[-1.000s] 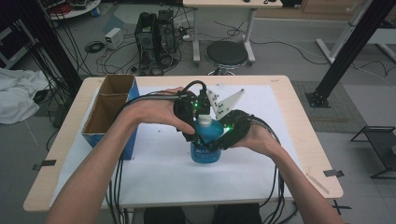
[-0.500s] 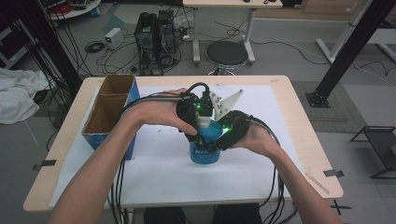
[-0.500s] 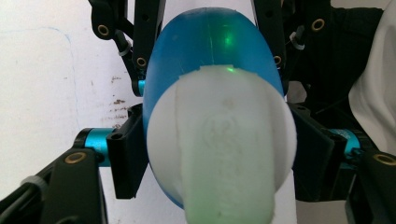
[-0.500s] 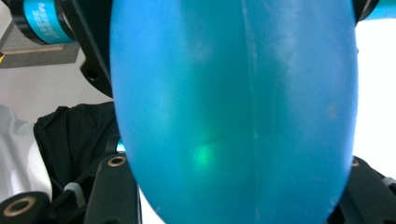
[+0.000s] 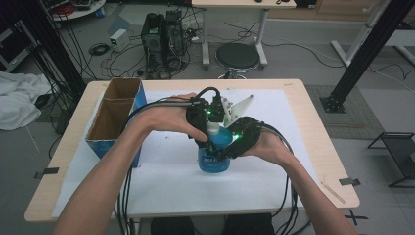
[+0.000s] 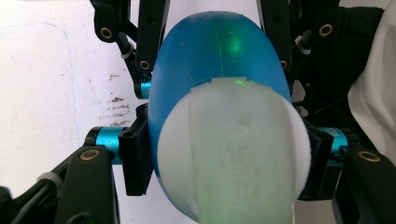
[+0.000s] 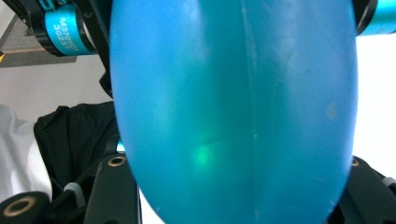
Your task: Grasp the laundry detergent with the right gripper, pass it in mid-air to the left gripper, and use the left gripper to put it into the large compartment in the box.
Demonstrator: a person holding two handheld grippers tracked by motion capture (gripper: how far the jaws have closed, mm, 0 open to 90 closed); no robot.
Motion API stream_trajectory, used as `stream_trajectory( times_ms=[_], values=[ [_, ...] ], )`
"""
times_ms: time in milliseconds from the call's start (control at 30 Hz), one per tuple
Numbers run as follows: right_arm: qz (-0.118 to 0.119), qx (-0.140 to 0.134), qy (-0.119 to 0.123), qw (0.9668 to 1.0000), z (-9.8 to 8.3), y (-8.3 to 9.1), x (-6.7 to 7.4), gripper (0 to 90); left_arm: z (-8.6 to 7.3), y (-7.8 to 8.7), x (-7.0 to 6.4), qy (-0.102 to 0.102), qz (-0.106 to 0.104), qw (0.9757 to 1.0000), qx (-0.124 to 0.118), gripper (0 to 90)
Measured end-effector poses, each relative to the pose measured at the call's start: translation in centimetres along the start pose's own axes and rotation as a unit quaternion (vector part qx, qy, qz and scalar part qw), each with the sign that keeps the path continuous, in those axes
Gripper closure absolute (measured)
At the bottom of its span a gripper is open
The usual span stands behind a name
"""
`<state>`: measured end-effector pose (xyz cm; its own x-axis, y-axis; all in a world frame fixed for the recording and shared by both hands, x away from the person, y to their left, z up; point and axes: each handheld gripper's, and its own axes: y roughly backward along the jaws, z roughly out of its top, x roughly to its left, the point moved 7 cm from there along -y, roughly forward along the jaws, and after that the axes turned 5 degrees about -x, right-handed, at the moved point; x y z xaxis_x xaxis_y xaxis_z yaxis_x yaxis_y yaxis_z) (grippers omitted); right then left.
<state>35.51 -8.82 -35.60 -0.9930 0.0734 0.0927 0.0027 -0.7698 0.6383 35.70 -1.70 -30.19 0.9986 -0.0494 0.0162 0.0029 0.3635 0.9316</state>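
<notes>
A blue bottle (image 5: 214, 159) with a white cap (image 5: 213, 129) stands upright on the white sheet (image 5: 171, 181) in the middle of the table. My left gripper (image 5: 208, 122) comes down on it from above. Its jaws have just been closing, and its pads (image 6: 135, 158) now press on both sides of the white cap (image 6: 233, 154). My right gripper (image 5: 235, 139) reaches in from the right and is shut on the bottle's blue body (image 7: 233, 112), which bulges between its jaws. Both of the person's hands cover much of the bottle in the high view.
An open cardboard box (image 5: 115, 115) with blue sides stands on the table's left part. The grey three-cornered plate (image 5: 240, 105) sticks up behind the grippers. Cables trail from both grippers toward the near edge. A stool (image 5: 237, 56) and a computer (image 5: 161, 34) stand beyond the table.
Both hands and the bottle keep their places. From above, the left gripper sits a little tighter around the cap than before.
</notes>
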Motion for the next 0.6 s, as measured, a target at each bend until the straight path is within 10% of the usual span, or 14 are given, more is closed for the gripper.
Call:
stream_trajectory(
  times_ms=[600],
  values=[
    [0.006,-0.010,-0.002,0.9999,-0.08,-0.08,0.12,44.7,0.26,-0.11,-0.03,0.004,-0.004,1.0000,-0.003,38.0]
  ],
)
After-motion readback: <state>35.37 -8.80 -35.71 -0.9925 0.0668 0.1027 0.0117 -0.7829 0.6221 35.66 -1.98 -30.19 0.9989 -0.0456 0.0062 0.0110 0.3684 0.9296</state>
